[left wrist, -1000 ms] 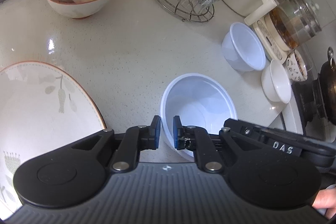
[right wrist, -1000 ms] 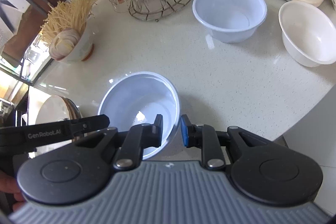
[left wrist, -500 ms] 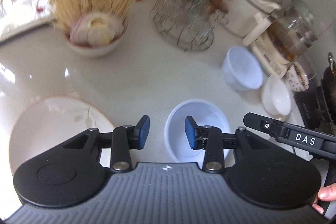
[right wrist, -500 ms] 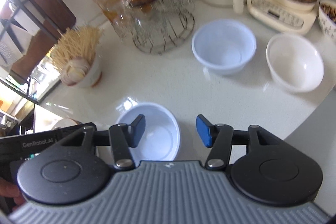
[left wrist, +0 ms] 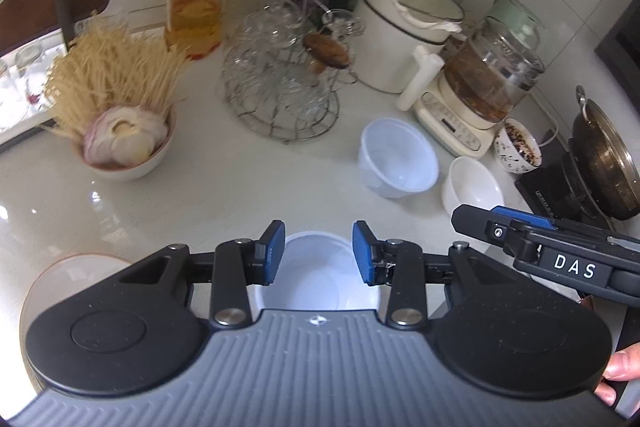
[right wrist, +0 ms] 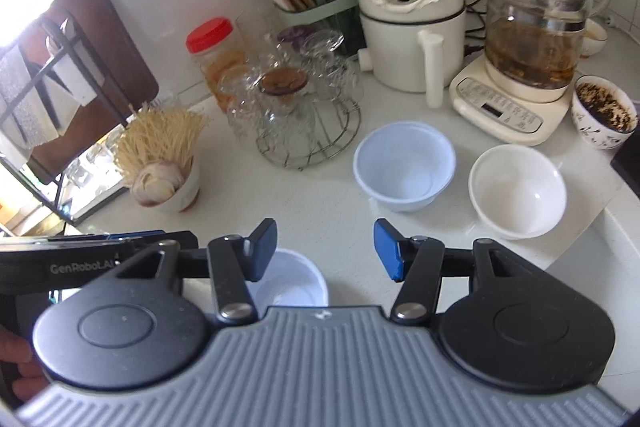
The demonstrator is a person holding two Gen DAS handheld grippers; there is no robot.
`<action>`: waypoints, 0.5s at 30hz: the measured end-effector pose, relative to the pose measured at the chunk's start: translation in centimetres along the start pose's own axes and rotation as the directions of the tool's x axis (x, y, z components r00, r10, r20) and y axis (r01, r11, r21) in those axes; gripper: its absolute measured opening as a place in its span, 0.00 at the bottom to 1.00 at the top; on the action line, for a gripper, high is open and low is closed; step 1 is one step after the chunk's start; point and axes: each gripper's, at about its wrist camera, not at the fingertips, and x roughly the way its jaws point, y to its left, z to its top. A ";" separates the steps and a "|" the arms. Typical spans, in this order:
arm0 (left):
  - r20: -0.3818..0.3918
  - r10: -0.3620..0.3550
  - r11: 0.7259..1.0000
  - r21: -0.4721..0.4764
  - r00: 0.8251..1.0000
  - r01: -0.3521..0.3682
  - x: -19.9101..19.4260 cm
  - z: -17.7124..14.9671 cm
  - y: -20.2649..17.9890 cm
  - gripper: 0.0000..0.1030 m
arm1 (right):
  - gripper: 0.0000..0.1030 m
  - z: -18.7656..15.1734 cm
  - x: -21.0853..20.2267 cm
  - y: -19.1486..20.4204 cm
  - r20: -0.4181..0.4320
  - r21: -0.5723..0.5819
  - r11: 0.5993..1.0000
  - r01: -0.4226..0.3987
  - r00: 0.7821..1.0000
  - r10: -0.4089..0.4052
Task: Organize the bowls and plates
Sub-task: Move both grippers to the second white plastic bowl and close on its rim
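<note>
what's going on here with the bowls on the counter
A person holds a pair of tongs in each hand above a white kitchen counter. Both the left tongs and the right tongs have just been opening and now stand open and empty, above a pale plastic bowl resting on the counter. A second plastic bowl and a white ceramic bowl sit side by side farther back, and a plate lies to the left.

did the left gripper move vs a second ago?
Yes. The left gripper rose away from the near plastic bowl, which looks smaller on the counter; jaws just opened, empty.
</note>
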 end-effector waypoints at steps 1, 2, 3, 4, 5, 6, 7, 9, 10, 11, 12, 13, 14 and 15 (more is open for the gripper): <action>0.002 -0.005 1.000 0.003 1.000 0.005 0.0 0.2 -0.3 0.41 | 0.55 0.1 -0.1 -0.2 0.005 0.005 1.000 0.007 1.000 -0.007; 0.004 -0.012 1.000 0.008 1.000 0.012 0.1 0.3 -0.6 0.41 | 0.55 0.2 -0.2 -0.5 0.009 0.009 1.000 0.016 1.000 -0.016; 0.004 -0.018 1.000 0.011 1.000 0.018 0.4 0.5 -0.9 0.41 | 0.55 0.2 -0.2 -0.7 0.013 0.012 1.000 0.024 1.000 -0.024; 0.003 -0.023 1.000 0.011 1.000 0.023 0.7 0.6 -1.1 0.41 | 0.55 0.3 -0.1 -0.9 0.015 0.014 0.999 0.031 0.999 -0.032; -0.001 -0.023 1.000 0.007 1.000 0.023 1.1 0.7 -1.4 0.41 | 0.55 0.2 0.0 -1.2 0.015 0.014 0.999 0.036 0.999 -0.036; -0.005 -0.022 1.000 0.007 1.000 0.022 1.5 0.8 -1.7 0.41 | 0.55 0.2 0.2 -1.4 0.013 0.014 0.999 0.039 0.999 -0.039; -0.007 -0.020 1.000 0.011 1.000 0.020 2.0 0.9 -2.1 0.41 | 0.55 0.3 0.3 -1.7 0.012 0.014 0.999 0.043 0.999 -0.043; -0.006 -0.018 1.000 0.005 1.000 0.018 2.9 1.3 -2.7 0.41 | 0.55 0.4 0.5 -2.6 0.012 0.020 0.999 0.051 0.999 -0.051; -0.008 -0.018 1.000 -0.002 1.000 0.018 3.4 1.5 -2.9 0.41 | 0.55 0.6 0.6 -3.0 0.006 0.028 0.998 0.048 0.999 -0.049; -0.012 -0.013 1.000 -0.010 1.000 0.013 4.0 1.7 -3.2 0.41 | 0.55 0.7 0.7 -3.5 0.000 0.032 0.999 0.041 0.999 -0.041; -0.010 -0.005 1.000 -0.012 1.000 0.005 4.4 2.0 -3.6 0.41 | 0.55 0.9 0.8 -3.8 0.000 0.028 0.999 0.034 0.999 -0.034; -0.003 0.001 1.000 -0.012 1.000 -0.001 4.7 2.2 -4.0 0.41 | 0.55 1.0 0.9 -4.2 0.003 0.022 0.999 0.030 1.000 -0.030; 0.001 0.010 1.000 -0.017 1.000 -0.010 5.1 2.5 -4.4 0.41 | 0.55 1.3 1.1 -4.7 0.004 0.018 0.999 0.028 1.000 -0.028; 0.001 0.020 0.999 -0.027 1.000 -0.020 5.4 2.8 -4.7 0.41 | 0.55 1.6 1.4 -5.1 -0.001 0.020 0.999 0.025 1.000 -0.025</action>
